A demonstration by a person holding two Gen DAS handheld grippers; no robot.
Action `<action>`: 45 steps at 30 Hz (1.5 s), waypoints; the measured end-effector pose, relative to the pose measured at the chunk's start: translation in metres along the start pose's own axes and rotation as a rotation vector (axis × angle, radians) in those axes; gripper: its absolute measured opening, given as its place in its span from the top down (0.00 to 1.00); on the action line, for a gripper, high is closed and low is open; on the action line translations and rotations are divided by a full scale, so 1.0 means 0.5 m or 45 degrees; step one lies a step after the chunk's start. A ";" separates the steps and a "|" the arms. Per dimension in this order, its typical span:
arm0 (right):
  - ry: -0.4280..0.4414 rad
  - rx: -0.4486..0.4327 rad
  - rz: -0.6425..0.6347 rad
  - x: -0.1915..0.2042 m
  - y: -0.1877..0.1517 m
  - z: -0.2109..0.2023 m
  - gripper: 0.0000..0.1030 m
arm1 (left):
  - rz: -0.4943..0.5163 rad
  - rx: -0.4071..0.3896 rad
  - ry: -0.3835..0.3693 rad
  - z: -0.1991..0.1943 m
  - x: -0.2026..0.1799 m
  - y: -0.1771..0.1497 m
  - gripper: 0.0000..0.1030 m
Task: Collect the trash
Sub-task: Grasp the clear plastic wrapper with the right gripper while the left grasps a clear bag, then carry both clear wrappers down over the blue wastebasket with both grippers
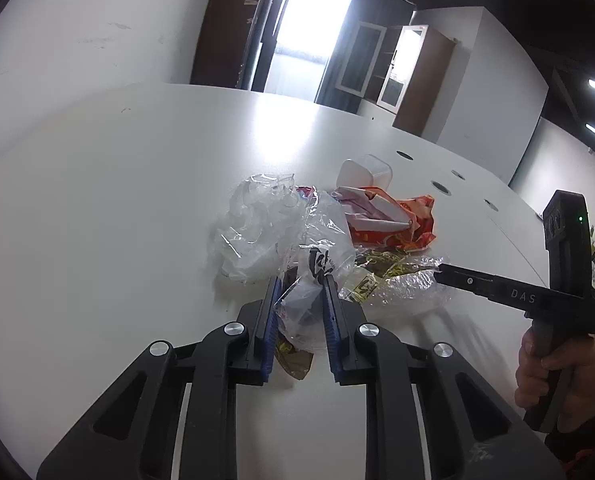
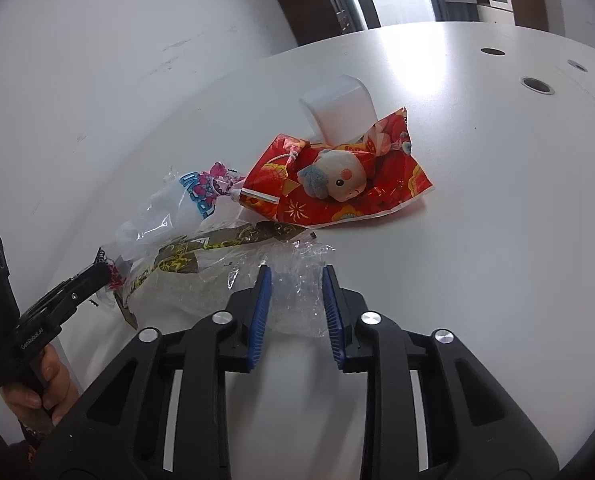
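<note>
Both claws (image 1: 299,286) (image 2: 297,280) on clear plastic wrappers (image 1: 297,304).

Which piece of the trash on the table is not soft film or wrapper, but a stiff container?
The white plastic cup, lying on its side at the far end of the pile, behind the red wrapper. Everything else there is crumpled bags or flat packaging.

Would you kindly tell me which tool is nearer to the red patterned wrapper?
Right. The right tool grips clear plastic just short of the red patterned wrapper. The left tool pinches a clear bag farther away, across the pile.
</note>
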State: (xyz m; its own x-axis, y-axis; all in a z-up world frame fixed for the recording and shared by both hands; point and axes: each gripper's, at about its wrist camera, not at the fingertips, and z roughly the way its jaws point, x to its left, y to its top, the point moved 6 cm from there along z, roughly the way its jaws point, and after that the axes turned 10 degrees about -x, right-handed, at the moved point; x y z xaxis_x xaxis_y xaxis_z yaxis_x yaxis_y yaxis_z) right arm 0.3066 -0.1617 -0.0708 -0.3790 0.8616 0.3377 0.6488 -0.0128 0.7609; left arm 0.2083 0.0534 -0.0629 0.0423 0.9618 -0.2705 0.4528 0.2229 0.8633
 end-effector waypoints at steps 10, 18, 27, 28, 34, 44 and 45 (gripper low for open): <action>-0.108 -0.122 -0.173 0.036 0.017 -0.123 0.81 | -0.015 -0.082 0.021 -0.063 -0.001 0.019 0.87; -0.117 -0.196 -0.195 0.059 -0.007 -0.217 0.81 | 0.006 -0.135 0.016 -0.137 -0.020 0.012 0.87; -0.084 -0.251 -0.172 0.095 -0.085 -0.291 0.81 | 0.037 -0.211 0.006 -0.266 -0.038 -0.019 0.87; -0.078 -0.258 -0.173 0.101 -0.091 -0.299 0.81 | 0.051 -0.219 0.013 -0.279 -0.041 -0.023 0.89; -0.062 -0.307 -0.207 0.144 -0.132 -0.368 0.81 | 0.099 -0.265 0.018 -0.370 -0.050 -0.045 0.91; -0.050 -0.329 -0.291 0.195 -0.208 -0.448 0.81 | 0.084 -0.193 -0.125 -0.489 -0.053 -0.105 0.92; -0.045 -0.315 -0.296 0.193 -0.218 -0.449 0.81 | 0.080 -0.185 -0.127 -0.502 -0.047 -0.112 0.92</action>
State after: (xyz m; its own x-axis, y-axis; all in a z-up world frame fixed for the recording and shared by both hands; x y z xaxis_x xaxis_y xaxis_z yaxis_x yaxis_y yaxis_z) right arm 0.0512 -0.1909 0.0031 -0.4721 0.8729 0.1233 0.3666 0.0672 0.9280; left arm -0.0417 0.0580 0.0021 0.1581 0.9556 -0.2488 0.3136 0.1903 0.9303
